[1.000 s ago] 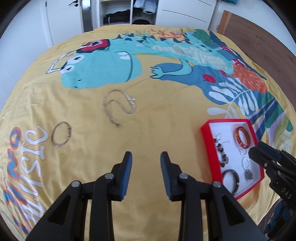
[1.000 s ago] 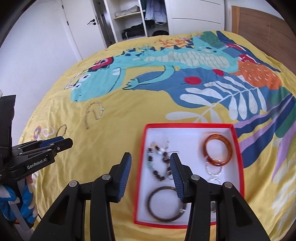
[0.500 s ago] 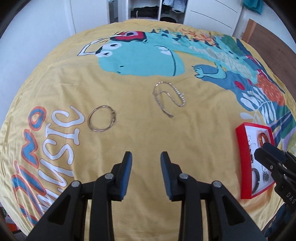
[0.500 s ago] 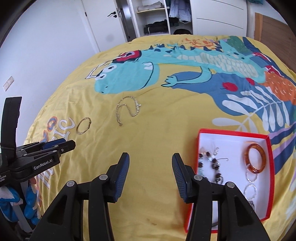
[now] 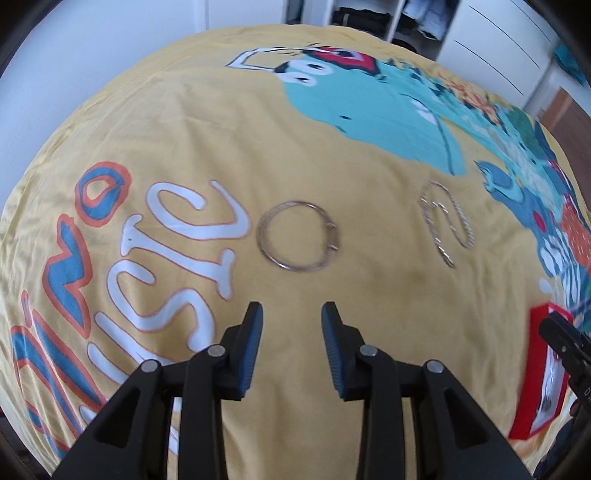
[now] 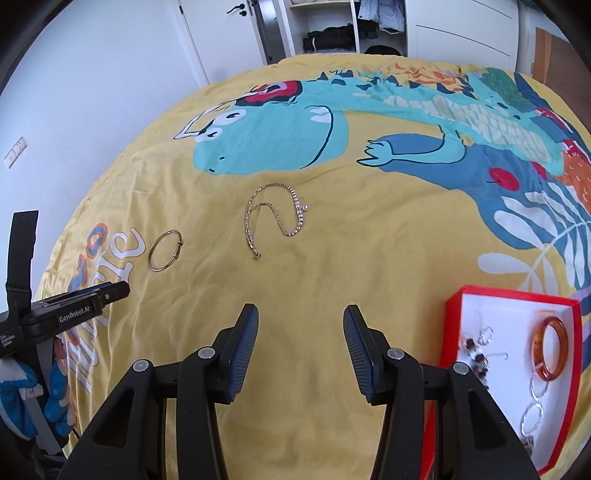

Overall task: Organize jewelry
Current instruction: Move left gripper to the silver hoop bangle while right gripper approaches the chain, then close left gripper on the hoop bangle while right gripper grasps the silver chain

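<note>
Metal bangle (image 5: 298, 236) lies flat on the soft bedspread (image 5: 369, 295), centre of left view, just ahead of the left claw (image 5: 291, 325), which is open and empty. Risk: thin ring sinks into fabric and pads pinch cloth. Chain (image 6: 275, 218), upper centre of right view, could snag or slip; right claw (image 6: 300, 332) also open, empty. Red tray (image 6: 452, 332) lower right.

A bed fills most of both frames, covered by a yellow bedspread (image 6: 369, 258) printed with a teal cartoon dinosaur. Beyond it, along the top edge, stands an open white wardrobe (image 6: 332, 33) with dark folded clothes on its shelves. A white door (image 6: 221, 33) with a dark handle sits upper left, beside a plain white wall (image 6: 92, 92). Daylight is even and soft.
</note>
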A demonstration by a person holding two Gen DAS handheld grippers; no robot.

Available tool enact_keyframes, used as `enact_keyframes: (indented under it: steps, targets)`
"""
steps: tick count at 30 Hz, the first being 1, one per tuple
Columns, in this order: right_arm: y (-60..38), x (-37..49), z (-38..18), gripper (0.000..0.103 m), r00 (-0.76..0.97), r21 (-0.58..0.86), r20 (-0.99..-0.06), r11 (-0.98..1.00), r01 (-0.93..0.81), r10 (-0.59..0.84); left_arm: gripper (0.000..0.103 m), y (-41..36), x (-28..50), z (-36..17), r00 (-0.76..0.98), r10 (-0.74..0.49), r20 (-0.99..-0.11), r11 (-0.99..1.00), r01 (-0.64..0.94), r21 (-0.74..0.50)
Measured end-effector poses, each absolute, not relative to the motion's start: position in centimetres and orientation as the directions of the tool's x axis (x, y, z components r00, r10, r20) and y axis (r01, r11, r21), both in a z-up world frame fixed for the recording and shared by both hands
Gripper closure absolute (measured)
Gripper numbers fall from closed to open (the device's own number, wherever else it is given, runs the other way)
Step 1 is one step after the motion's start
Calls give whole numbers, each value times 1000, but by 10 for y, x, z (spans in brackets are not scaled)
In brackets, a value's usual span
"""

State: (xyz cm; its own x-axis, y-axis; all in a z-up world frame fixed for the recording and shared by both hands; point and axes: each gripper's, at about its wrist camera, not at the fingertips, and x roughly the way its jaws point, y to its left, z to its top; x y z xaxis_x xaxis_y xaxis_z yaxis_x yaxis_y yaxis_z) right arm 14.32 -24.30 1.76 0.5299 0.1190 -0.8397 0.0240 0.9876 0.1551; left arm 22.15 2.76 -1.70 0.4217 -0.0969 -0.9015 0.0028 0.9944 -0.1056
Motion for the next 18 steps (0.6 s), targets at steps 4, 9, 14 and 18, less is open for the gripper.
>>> enact_keyframes:
  steps: [4, 9, 14, 18]
  targets:
    - [-243, 169, 8, 56, 527, 152, -841, 988, 20, 119, 72, 45, 246, -34, 410, -87, -908, 992, -50, -118]
    - [-242, 211, -5, 56, 535, 155, -835, 988, 10, 125, 72, 57, 269, -57, 379, -98, -920, 986, -86, -140]
    - [-232, 251, -22, 56, 523, 155, -841, 988, -13, 139, 72, 55, 279, -67, 373, -117, -920, 986, -65, -151]
    - [-223, 272, -39, 56, 502, 130, -855, 991, -34, 129, 72, 53, 284, -73, 372, -129, -919, 985, -55, -161]
